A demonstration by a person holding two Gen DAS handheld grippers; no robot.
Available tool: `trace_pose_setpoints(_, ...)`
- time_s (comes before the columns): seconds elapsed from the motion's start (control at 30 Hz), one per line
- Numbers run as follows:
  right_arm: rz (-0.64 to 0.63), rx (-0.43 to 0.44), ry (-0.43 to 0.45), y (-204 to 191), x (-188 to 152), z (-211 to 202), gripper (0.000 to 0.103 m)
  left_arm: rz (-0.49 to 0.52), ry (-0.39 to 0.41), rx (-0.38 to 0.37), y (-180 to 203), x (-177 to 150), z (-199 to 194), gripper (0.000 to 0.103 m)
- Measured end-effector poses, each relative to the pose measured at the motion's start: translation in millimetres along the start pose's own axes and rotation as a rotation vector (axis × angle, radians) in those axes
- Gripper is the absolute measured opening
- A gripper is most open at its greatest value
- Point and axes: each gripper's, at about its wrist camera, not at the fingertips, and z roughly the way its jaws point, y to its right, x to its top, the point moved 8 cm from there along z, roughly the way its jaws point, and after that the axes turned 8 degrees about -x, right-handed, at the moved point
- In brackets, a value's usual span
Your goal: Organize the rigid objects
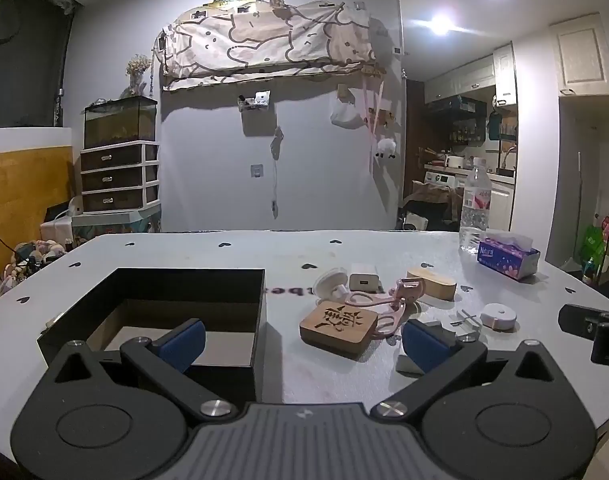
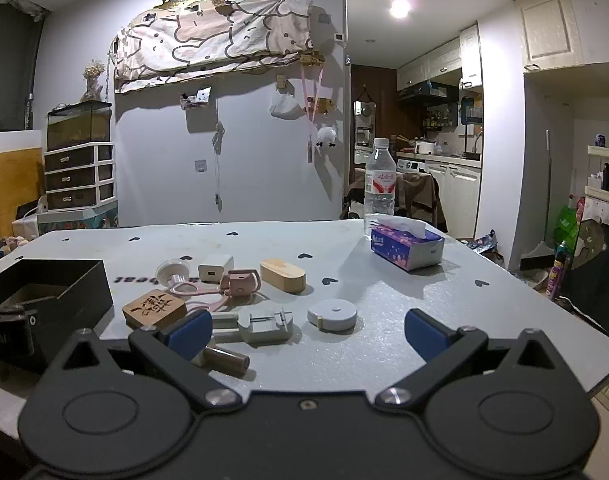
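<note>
An open black box (image 1: 192,296) stands at the left of the grey table; it also shows in the right wrist view (image 2: 52,284). Beside it lies a cluster: a carved wooden block (image 1: 338,328) (image 2: 154,307), a pink eyelash curler (image 1: 384,304) (image 2: 240,284), a white charger (image 1: 364,278) (image 2: 215,267), an oval wooden box (image 1: 430,282) (image 2: 282,275), a grey tool (image 2: 266,323), a round tape measure (image 1: 498,315) (image 2: 331,314) and a brown cylinder (image 2: 226,360). My left gripper (image 1: 302,344) is open and empty, its left finger over the box. My right gripper (image 2: 308,334) is open and empty, low over the table.
A tissue box (image 1: 508,258) (image 2: 406,246) and a water bottle (image 1: 475,204) (image 2: 380,184) stand at the far right of the table (image 2: 364,360). A white suction-cup piece (image 1: 328,284) (image 2: 174,270) lies by the charger. The right gripper shows at the left wrist view's right edge (image 1: 596,328).
</note>
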Motion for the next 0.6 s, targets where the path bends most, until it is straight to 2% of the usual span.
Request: trace_pose_setpoints(0.6,-0.003,-0.003,-0.01,1.5,-1.4,0.4,0.103,-0.002,-0.007,-0.001,-0.1,-7.4,3.2,0.103)
